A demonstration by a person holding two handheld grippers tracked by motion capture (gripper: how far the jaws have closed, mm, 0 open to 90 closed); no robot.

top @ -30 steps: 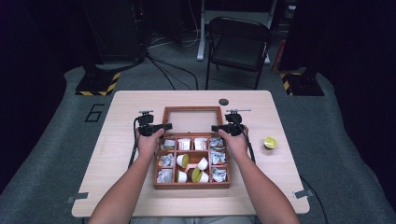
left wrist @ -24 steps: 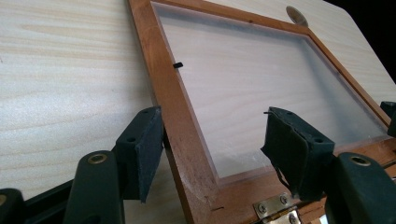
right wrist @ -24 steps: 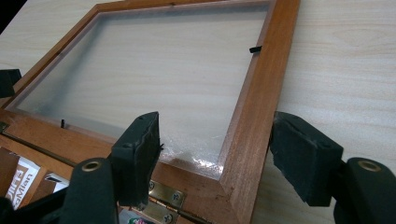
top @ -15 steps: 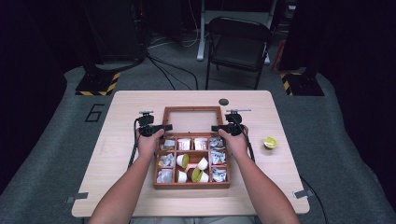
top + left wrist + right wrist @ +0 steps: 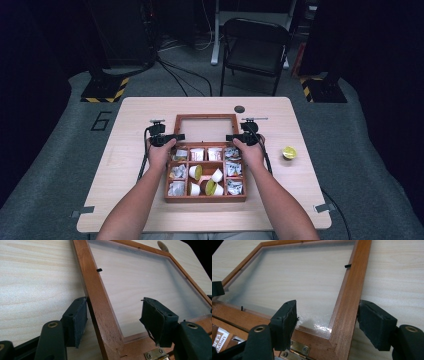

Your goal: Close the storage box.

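The wooden box (image 5: 205, 171) sits in the middle of the table (image 5: 135, 120), its glass-paned lid (image 5: 205, 127) swung fully back and lying flat on the table beyond the compartments. Each gripper straddles one side rail of that lid near the hinges, probably so both sides can be lifted evenly. The left gripper (image 5: 113, 321) stands apart around the left rail: its outer pad is close against the wood while the inner pad hangs clear over the glass, so nothing is clamped. The right gripper (image 5: 327, 323) has just been opening; the right rail lies between its pads with a gap on either side.

The high view gives the layout: tea packets and small cups in the compartments, a lime half (image 5: 289, 152) off near the table's right edge, a dark disc (image 5: 239, 109) beyond the lid. The gripper views add the brass hinges (image 5: 298, 347), the pad gaps, and a small black catch (image 5: 99, 270) on the rail
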